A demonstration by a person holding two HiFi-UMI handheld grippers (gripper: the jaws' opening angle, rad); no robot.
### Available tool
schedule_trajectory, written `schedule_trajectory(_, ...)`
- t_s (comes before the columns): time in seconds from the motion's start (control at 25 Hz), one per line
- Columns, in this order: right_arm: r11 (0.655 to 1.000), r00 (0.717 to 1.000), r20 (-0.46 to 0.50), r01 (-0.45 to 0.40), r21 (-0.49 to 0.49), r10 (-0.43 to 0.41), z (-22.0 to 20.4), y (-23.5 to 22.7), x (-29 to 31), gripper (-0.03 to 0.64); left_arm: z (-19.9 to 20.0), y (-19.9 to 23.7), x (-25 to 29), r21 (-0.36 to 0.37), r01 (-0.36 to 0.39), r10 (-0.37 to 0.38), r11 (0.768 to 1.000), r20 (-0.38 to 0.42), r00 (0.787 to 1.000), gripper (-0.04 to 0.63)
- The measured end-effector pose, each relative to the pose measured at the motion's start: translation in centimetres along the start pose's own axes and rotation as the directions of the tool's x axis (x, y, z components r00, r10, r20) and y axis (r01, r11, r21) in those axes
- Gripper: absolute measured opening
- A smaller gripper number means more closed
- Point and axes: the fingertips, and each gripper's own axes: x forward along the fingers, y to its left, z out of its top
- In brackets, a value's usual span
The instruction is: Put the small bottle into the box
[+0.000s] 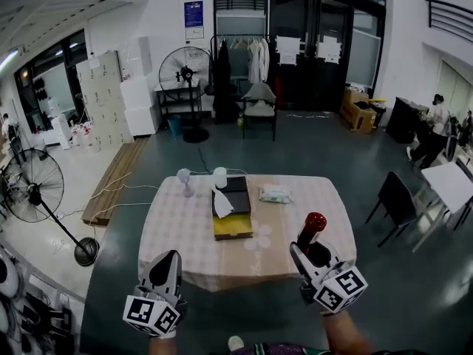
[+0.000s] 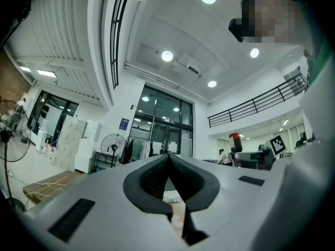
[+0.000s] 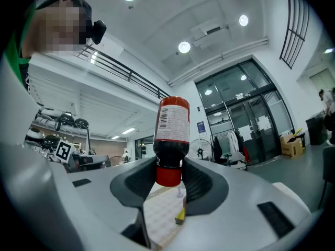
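R gripper clamped on small bottle, L gripper jaws shut, empty, head view alone shows whole box

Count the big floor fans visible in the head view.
2. One floor fan stands at the back, left of the clothes rack; the other fan stands at the left edge. Others may be hidden.

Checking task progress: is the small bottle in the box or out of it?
Out. The right gripper is shut on the small bottle, in the air and apart from the box lying on the table.
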Motion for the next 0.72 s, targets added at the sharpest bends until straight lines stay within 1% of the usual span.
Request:
schedule_trajectory(0.2, 1.0, 1.0, -0.017, 0.021, -0.002, -0.022, -1.3, -0.4, 3.2, 0.156, -1.4, 2.8, 2.5, -0.01, 0.039, -0.039, 0.999, -0.015, 0.999, 0.023)
schedule_trajectory(0.32, 1.0, 0.999, -0.043, 0.029, -0.007, -0.029, -2.3, -0.6, 4.4, 0.156, -2.5, 3.9, 3.4, -0.036, 0.05, -0.051, 0.998, -0.02, 0.999, 0.023)
schedule_trajectory(0.56, 0.999, 0.996, -0.077, 0.034, 0.014, -0.033, -3.7, -1.6, 6.7, 0.156, -3.7, 5.6, 4.9, -0.061, 0.047, -0.049, 0.997, -0.036, 0.998, 0.023)
schedule_trajectory(0.72, 1.0, 0.995, -0.094, 0.025, -0.001, -0.025, -4.1, -3.1, 9.4, 0.156, -4.0, 7.0, 6.9, -0.064, 0.026, -0.029, 0.998, -0.045, 0.999, 0.023)
